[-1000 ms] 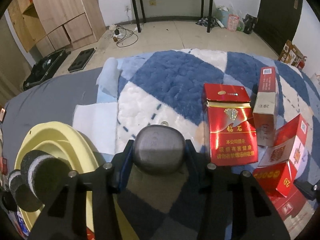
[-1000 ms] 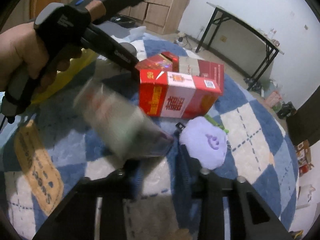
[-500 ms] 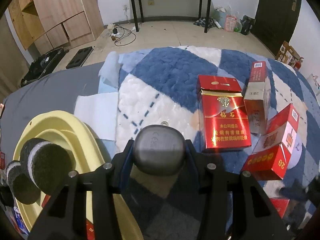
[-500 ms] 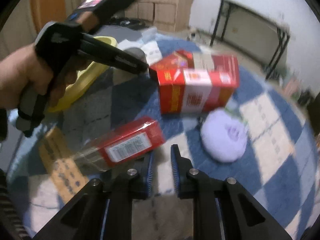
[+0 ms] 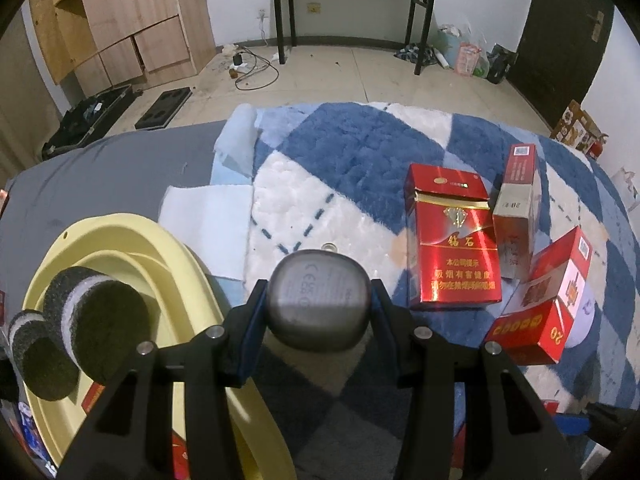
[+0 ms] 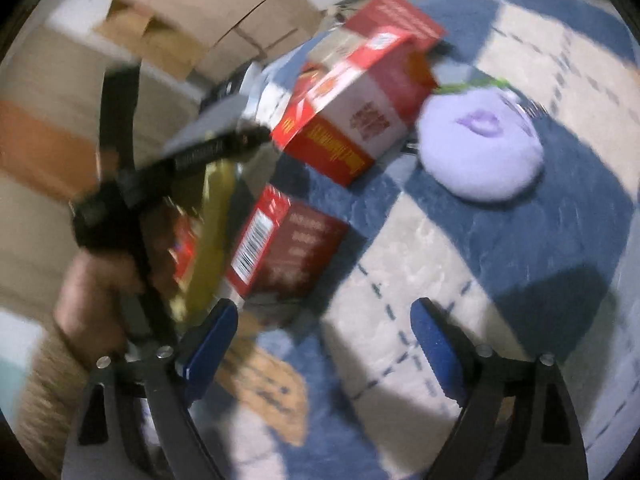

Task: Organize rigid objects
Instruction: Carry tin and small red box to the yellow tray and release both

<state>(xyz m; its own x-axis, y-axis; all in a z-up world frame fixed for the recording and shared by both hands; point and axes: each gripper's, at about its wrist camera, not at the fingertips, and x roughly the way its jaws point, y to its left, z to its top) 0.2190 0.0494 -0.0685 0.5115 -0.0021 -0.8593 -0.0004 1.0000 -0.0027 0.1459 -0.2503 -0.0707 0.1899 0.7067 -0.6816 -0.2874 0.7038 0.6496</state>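
The left gripper [image 5: 318, 306] clamps a dark rounded case [image 5: 318, 300] above the rug, just right of the yellow basin's rim [image 5: 168, 248]. The right gripper [image 6: 324, 344] is opening wide and empty; a red carton [image 6: 286, 242] lies loose beyond its left finger, with bare checkered rug [image 6: 460, 264] ahead.

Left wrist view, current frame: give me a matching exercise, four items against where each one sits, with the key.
Items
1. grey rounded case
2. black foam rollers
3. red flip-top pack
4. red and white carton

Places
A. lying flat on the rug, face up
B. in the yellow basin
C. clamped in the left gripper
D. tilted, right of the flat pack

Pairs: 1-C, 2-B, 3-A, 4-D
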